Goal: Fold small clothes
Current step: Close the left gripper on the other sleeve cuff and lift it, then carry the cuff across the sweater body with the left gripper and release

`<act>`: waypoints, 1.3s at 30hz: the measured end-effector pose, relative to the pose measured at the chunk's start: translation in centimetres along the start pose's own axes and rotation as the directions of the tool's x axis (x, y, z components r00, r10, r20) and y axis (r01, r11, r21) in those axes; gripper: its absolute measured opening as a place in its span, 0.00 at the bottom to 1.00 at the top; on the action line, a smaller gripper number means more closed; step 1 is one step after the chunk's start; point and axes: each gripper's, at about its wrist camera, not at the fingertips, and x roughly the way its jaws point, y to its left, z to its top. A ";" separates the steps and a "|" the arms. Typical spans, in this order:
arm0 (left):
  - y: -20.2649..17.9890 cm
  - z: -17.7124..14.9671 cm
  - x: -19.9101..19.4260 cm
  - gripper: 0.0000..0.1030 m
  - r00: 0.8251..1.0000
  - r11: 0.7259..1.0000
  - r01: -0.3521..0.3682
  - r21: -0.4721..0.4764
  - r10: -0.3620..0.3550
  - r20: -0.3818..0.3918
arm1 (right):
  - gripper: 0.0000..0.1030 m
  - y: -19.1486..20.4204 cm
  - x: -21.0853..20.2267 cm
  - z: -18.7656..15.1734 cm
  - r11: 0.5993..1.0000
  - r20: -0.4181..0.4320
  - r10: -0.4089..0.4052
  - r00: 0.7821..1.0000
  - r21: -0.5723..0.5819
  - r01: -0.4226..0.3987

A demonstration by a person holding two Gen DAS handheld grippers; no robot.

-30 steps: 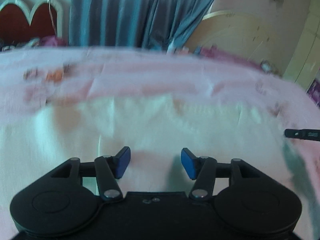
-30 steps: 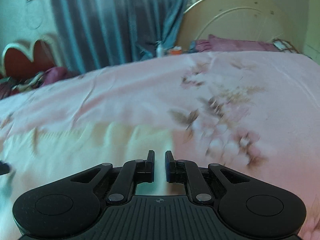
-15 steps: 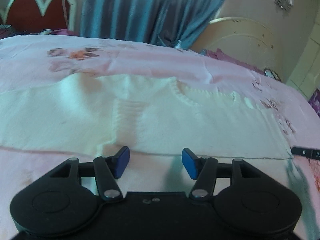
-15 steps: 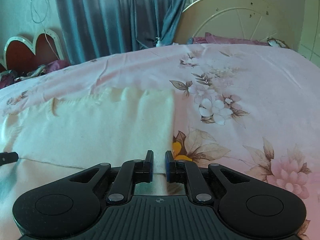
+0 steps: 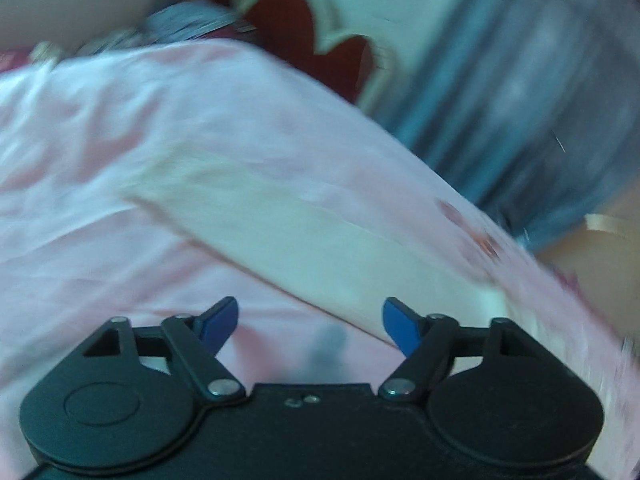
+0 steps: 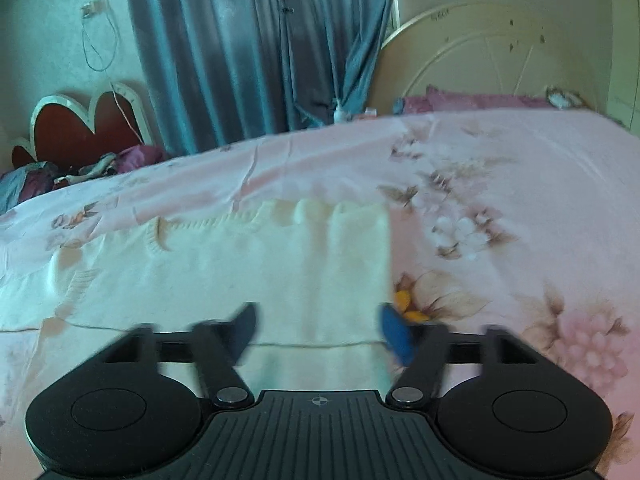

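A cream ribbed-knit sweater (image 6: 248, 272) lies flat on the pink floral bedsheet (image 6: 500, 184). The right gripper (image 6: 318, 330), blue pads spread wide, straddles its straight side edge; the left gripper (image 5: 310, 322), also spread, hovers beside the blurred knit (image 5: 304, 224).

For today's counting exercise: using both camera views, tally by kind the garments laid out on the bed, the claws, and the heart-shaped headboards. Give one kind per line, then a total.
Cream sweater on the pink bedsheet: 1
Claws, left claw and right claw, both open: 2
Red heart-shaped headboard: 1
Total: 4
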 end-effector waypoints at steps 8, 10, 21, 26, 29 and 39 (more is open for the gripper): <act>7.6 3.2 2.7 0.46 0.992 0.936 0.118 -0.331 -0.095 0.084 | 0.35 1.3 1.0 0.1 0.999 -0.033 -0.027 0.999 0.027 0.028; 8.5 3.6 3.3 0.40 0.990 0.923 0.130 -0.363 -0.098 0.105 | 0.35 1.7 1.1 0.2 0.999 -0.033 -0.033 0.999 0.026 0.034; 3.0 5.7 4.3 0.03 0.973 0.936 0.221 -0.274 -0.194 0.124 | 0.35 1.9 0.6 1.4 0.999 0.004 -0.031 1.000 0.034 0.030; -8.0 3.3 4.6 0.03 0.946 0.945 0.323 -0.042 -0.321 0.042 | 0.35 0.7 1.4 1.7 0.998 0.005 -0.014 1.000 0.063 0.014; -14.3 0.7 4.7 0.03 0.929 0.927 0.369 0.069 -0.368 -0.019 | 0.35 -0.1 1.6 1.9 0.997 0.013 0.008 1.000 0.082 -0.009; -30.4 -10.5 4.4 0.03 0.892 0.782 0.451 0.430 -0.376 -0.252 | 0.35 -4.2 0.5 2.1 0.983 0.034 0.041 0.999 0.180 -0.047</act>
